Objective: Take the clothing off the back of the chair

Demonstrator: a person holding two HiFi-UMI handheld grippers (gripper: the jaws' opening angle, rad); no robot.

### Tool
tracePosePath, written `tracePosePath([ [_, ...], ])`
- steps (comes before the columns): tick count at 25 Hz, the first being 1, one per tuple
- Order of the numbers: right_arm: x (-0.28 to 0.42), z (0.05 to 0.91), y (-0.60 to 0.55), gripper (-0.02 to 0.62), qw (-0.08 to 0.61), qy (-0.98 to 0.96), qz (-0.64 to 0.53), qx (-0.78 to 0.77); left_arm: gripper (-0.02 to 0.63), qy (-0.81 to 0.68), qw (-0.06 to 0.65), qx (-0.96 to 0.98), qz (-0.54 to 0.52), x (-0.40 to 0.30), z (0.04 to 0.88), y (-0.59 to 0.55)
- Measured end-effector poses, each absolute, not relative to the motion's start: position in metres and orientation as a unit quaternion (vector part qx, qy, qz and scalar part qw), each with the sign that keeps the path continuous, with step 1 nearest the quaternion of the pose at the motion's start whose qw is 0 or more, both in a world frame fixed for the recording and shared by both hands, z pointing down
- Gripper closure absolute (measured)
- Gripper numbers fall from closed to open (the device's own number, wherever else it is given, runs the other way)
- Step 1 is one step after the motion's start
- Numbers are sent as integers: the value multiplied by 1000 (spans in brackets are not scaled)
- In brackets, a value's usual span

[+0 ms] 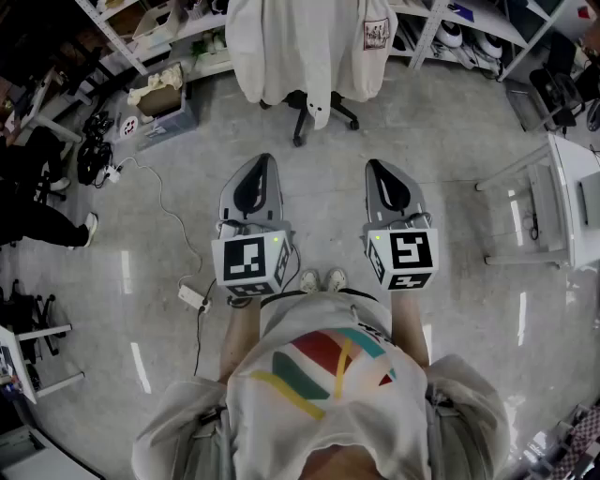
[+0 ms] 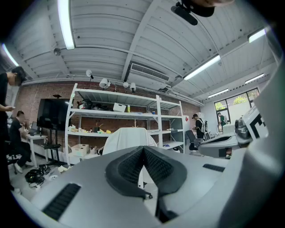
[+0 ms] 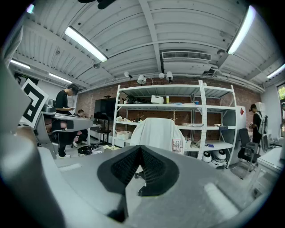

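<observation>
Note the jaws of the left gripper (image 1: 256,169) and of the right gripper (image 1: 376,167) pressed together on nothing, both aimed about level at the white clothing (image 1: 300,47) draped over the back of the chair (image 1: 309,111), well ahead across bare floor (image 1: 323,187). Walk closer first, then part both jaws and pinch the cloth near its two shoulders; lift up and over the backrest rather than tugging forward, to keep from rolling the wheeled base. Mind the shelves (image 1: 469,21) just behind the chair, the worktop (image 1: 577,187) off to the right, and the power strip (image 1: 192,297) with its cable by the left foot; otherwise plenty of open room straight ahead
</observation>
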State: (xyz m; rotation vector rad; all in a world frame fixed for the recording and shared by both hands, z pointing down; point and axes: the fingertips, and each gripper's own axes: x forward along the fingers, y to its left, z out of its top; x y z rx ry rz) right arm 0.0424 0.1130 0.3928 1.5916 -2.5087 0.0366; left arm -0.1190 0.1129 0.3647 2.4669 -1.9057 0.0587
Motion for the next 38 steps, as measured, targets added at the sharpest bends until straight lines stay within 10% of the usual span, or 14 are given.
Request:
tracePosePath([
  [38, 84, 414, -6, 591, 103, -862, -13, 496, 592, -650, 47, 759, -5, -100, 395, -3],
])
